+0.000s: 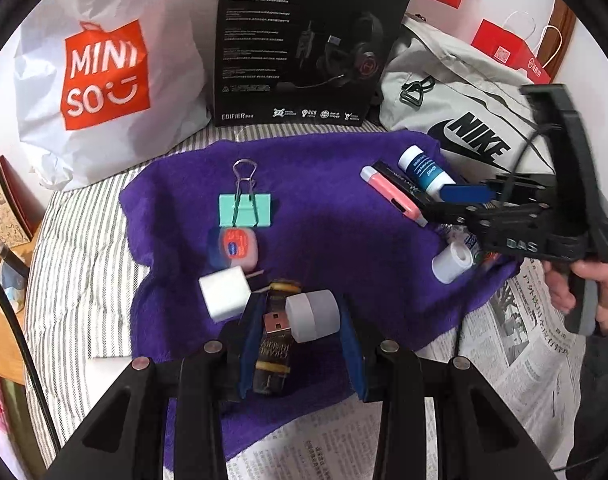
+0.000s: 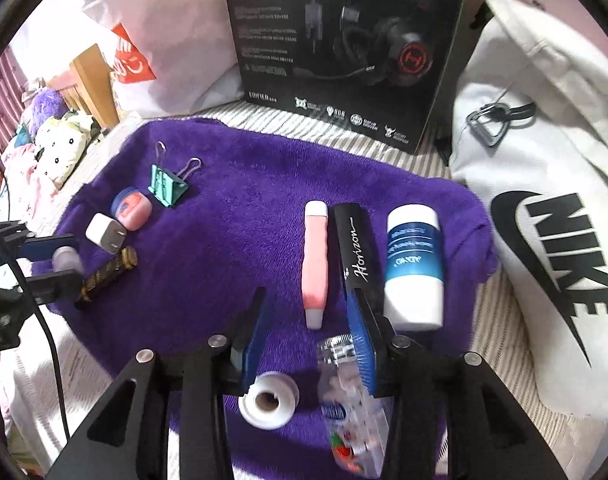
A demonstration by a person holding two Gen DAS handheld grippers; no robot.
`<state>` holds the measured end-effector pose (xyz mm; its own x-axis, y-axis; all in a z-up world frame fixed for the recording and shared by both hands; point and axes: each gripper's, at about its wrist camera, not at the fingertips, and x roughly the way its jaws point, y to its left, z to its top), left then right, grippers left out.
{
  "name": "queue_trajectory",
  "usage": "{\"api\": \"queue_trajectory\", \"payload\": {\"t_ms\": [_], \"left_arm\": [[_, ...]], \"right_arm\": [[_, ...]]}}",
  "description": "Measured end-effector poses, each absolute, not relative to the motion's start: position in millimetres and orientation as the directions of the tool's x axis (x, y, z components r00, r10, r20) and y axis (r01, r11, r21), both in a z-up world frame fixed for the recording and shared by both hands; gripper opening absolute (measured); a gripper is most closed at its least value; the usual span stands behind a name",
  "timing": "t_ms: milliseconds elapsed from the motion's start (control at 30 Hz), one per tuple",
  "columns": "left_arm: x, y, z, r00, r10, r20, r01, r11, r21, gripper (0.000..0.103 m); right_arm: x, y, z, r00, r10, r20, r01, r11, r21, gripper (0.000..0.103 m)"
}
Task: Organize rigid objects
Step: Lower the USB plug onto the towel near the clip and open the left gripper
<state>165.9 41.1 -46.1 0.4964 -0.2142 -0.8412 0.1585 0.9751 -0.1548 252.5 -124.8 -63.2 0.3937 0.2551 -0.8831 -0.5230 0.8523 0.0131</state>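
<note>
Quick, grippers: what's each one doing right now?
Left gripper: shut on small white cylindrical cap.
Right gripper: open, holding nothing; white tape roll lies below it.

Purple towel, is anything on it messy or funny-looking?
Nothing is spilled or broken. The USB stick lies with its metal plug bare, and the clear box lies crooked beside the tape roll.
</note>
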Motion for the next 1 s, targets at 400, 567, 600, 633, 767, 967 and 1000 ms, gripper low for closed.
{"api": "queue_trajectory", "payload": {"t_ms": [400, 567, 600, 633, 767, 967, 1000], "left_arm": [[206.9, 28.5, -65.8, 0.480, -0.198, -0.854, 0.143, 0.979, -0.146, 0.035], [222.7, 27.6, -76.3, 0.467, -0.189, -0.864, 0.129, 0.981, -0.145, 0.035], [224.4, 27.0, -77.7, 0.464, -0.187, -0.866, 0.129, 0.981, -0.143, 0.035], [227.6, 25.4, -80.3, 0.458, -0.183, -0.870, 0.130, 0.982, -0.138, 0.035], [233.6, 20.1, -80.9, 0.460, -0.180, -0.869, 0.142, 0.982, -0.128, 0.035], [241.5, 12.9, -82.3, 0.458, -0.167, -0.873, 0.155, 0.982, -0.106, 0.035], [242.6, 11.6, -82.8, 0.458, -0.163, -0.874, 0.159, 0.982, -0.100, 0.035]], "right_arm": [[211.3, -154.5, -40.5, 0.418, 0.321, -0.850, -0.502, 0.861, 0.078, 0.040], [204.6, -160.7, -46.3, 0.412, 0.333, -0.848, -0.500, 0.861, 0.095, 0.040], [204.3, -161.7, -48.0, 0.410, 0.334, -0.849, -0.499, 0.861, 0.098, 0.040], [204.7, -162.4, -49.6, 0.407, 0.333, -0.850, -0.498, 0.861, 0.099, 0.040], [207.0, -164.4, -53.8, 0.403, 0.337, -0.851, -0.494, 0.863, 0.108, 0.040], [208.5, -161.7, -54.1, 0.399, 0.346, -0.849, -0.503, 0.857, 0.112, 0.040], [209.0, -161.0, -54.5, 0.397, 0.347, -0.850, -0.504, 0.856, 0.114, 0.040]]}}
